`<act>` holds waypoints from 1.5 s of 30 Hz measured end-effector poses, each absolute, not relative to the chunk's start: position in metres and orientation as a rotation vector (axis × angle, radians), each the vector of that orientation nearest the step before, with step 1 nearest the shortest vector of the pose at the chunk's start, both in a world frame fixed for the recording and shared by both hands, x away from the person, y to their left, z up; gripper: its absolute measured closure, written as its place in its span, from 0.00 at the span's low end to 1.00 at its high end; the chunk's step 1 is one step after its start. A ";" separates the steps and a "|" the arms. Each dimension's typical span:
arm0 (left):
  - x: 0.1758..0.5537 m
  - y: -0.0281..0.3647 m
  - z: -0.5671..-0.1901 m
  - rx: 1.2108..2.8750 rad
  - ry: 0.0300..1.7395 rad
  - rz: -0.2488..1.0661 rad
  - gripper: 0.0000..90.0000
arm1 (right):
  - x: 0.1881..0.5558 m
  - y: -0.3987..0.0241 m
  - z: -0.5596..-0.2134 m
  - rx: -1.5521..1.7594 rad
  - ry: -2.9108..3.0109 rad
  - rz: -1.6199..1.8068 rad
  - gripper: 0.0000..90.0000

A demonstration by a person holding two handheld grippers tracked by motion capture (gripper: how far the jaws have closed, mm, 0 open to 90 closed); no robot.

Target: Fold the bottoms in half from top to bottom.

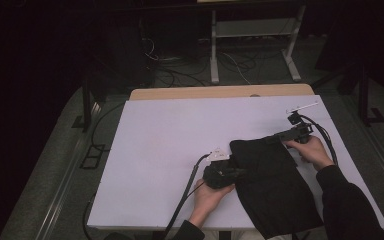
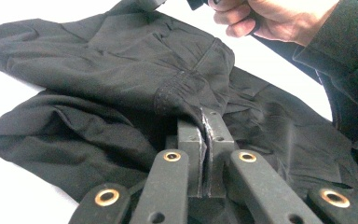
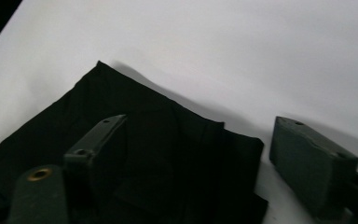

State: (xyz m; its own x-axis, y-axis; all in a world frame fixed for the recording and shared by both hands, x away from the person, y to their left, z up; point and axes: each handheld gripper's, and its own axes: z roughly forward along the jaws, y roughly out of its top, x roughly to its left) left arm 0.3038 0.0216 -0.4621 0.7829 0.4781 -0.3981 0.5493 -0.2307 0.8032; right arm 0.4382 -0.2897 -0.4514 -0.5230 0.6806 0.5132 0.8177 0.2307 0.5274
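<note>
While the white surface (image 1: 160,145) spreads wide beneath everything, the black garment (image 1: 272,187) lies crumpled on it, running from the left gripper's fingers across to the right gripper's fingers and down over the near edge. The left gripper (image 2: 208,122) has its fingers pressed together on a fold of the garment at a stitched seam. The right gripper (image 3: 193,154) has its fingers apart, straddling a corner of the garment, one over the cloth, the other just beyond its edge.
</note>
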 end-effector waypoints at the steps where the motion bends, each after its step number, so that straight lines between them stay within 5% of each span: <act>1: 0.304 0.022 -0.462 1.874 0.783 -0.080 0.96 | 0.438 -0.288 -0.452 -1.424 -2.321 -1.166 0.26; 11: 0.304 0.020 -0.465 1.877 0.782 -0.086 0.96 | 0.439 -0.276 -0.454 -1.409 -2.334 -1.150 0.52; 18: 0.303 0.022 -0.464 1.879 0.783 -0.081 0.96 | 0.437 -0.271 -0.456 -1.433 -2.359 -1.137 0.90; 45: 0.302 0.019 -0.464 1.889 0.784 -0.081 0.96 | 0.392 -0.282 -0.414 -1.423 -2.149 -1.459 0.93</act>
State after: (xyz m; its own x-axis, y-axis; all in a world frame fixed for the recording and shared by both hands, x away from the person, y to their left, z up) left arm 0.3017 0.0195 -0.4644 0.7837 0.4805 -0.3936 0.5506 -0.2440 0.7983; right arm 0.3921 -0.2822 -0.4142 -0.5259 0.6036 0.5992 0.7797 0.0605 0.6233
